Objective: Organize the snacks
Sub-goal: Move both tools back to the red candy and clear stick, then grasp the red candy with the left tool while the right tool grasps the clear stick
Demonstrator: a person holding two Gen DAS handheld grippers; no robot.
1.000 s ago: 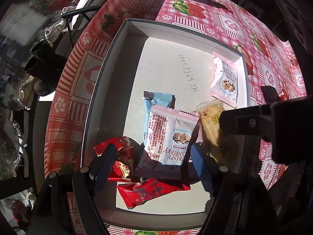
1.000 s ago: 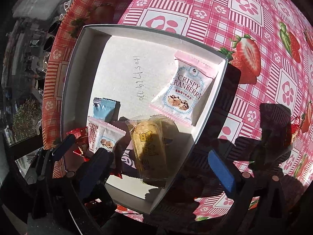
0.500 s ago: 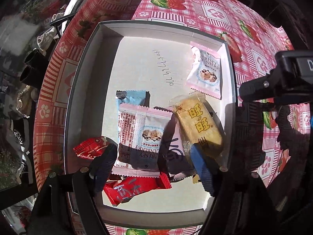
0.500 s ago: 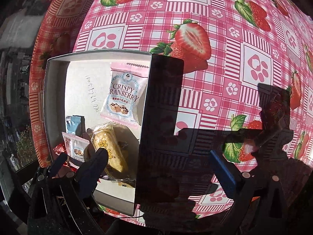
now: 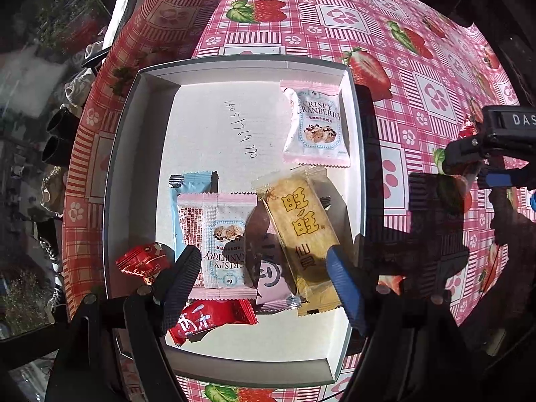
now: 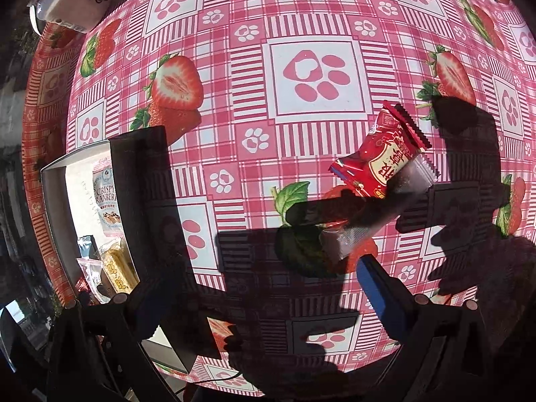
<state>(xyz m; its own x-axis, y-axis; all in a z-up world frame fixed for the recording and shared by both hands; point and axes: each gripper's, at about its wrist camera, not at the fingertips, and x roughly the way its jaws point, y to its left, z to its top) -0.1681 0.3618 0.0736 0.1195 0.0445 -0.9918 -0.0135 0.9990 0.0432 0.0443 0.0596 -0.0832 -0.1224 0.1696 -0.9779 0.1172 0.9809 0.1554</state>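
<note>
Item: red snack packet (image 6: 385,171), single, sealed pillow pouch with crimped saw-tooth ends and a clear strip at one end; lies flat and alone on the strawberry-check surface (image 6: 311,77), well apart from the white box (image 5: 234,77), partly under the shadow of the right claw (image 6: 264,288). Handling, as judged: very light, film glossy and likely slippery, body soft and air-cushioned, contents probably brittle, so a gentle pinch. Best hold: across the narrow width near the middle, or on a flat crimped end; the pouch lies low, so one pad must slide under its edge. Right claw: spread wide, holding nothing, packet just ahead of its blue pad. Left claw (image 5: 264,278): also wide and holding nothing, hovering over the box. Box contents: two Crispy Cranberry packets (image 5: 315,127), yellow rice cracker (image 5: 298,224), pale blue packet (image 5: 191,184), two red packets (image 5: 144,261), one lilac packet mostly covered
</note>
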